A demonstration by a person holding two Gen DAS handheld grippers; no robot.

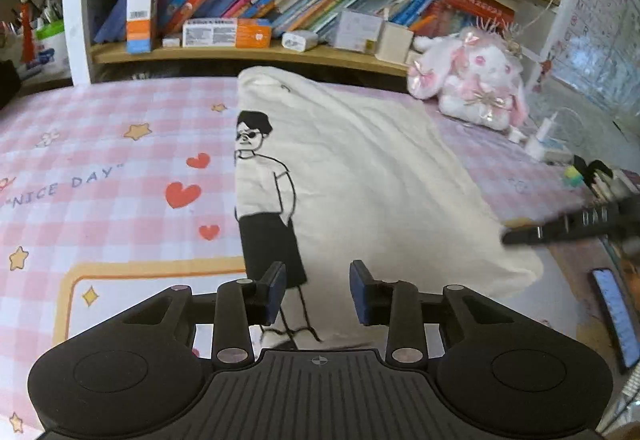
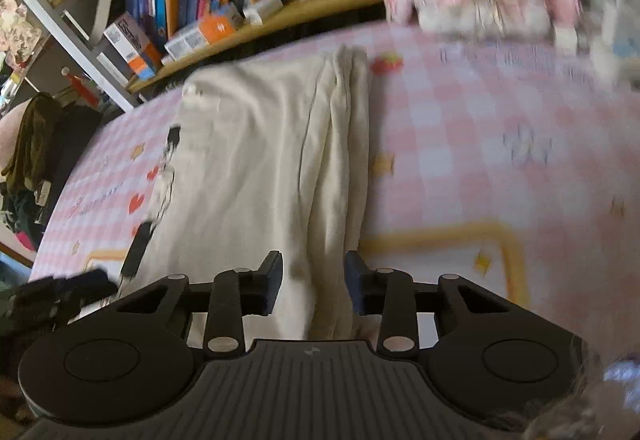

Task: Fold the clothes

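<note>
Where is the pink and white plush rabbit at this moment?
The plush rabbit sits at the far right of the pink checked cover, under the bookshelf, beyond the white T-shirt.

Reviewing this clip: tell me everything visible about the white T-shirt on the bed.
The white T-shirt is cream-white, soft, ribbed-looking cloth, lying on the pink checked sheet. It is already folded lengthwise: its left edge cuts straight through a black line drawing of a figure in sunglasses, and in the right wrist view its right side shows stacked long folds. Gentle wrinkles cross it. The left gripper and right gripper are open at its near end; neither is seen pinching it.
</note>
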